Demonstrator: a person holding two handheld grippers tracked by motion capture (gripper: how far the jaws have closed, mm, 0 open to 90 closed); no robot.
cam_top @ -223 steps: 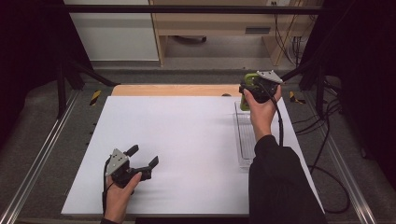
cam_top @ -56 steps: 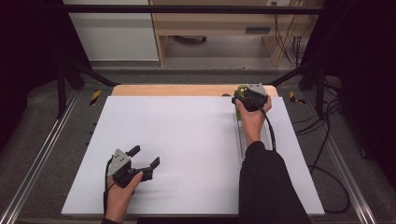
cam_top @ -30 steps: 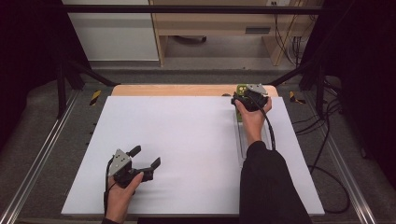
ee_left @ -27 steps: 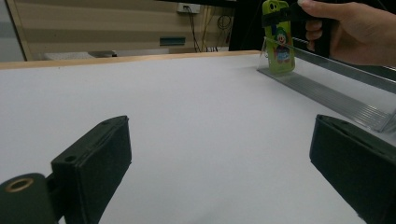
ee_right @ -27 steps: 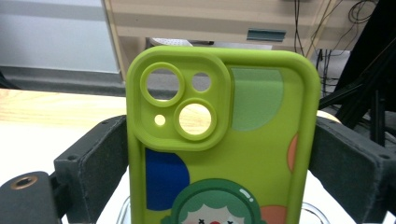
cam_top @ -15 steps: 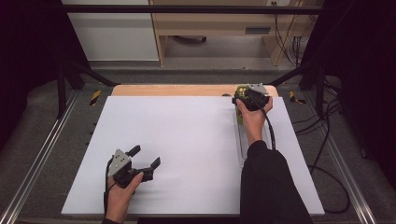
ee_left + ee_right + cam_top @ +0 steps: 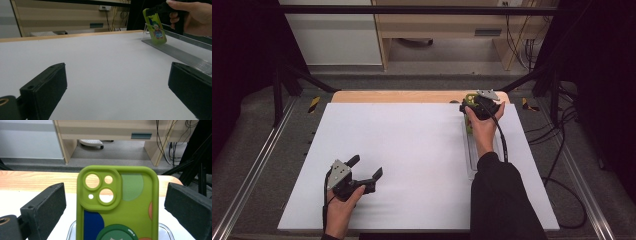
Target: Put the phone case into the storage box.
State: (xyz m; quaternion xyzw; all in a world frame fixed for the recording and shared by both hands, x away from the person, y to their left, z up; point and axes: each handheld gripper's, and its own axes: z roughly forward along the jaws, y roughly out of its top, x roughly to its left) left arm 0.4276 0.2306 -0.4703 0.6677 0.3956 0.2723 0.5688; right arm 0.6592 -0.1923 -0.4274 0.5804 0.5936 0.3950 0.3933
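Step in hand as I read it: releasing the green phone case (image 7: 117, 207) onto the clear acrylic stand (image 7: 175, 51) at the far right of the white table (image 7: 412, 150).

R gripper (image 7: 479, 106): jaws have just been opening. In the right gripper view both pads stand clear of the case edges, gap either side, so no grip; the case sits between them, upright w/ a slight lean back, its bottom end in the stand's far end. From the left gripper view, the case rests against the stand's lip, R hand (image 7: 192, 17) right above it.

L gripper (image 7: 354, 175): near left, jaws wide apart, nothing between them, parked over bare table.

Next move, my call: back the R gripper straight off the case w/o clipping either side. It's light and only leaning, so a nudge could tip it. L has no job yet.
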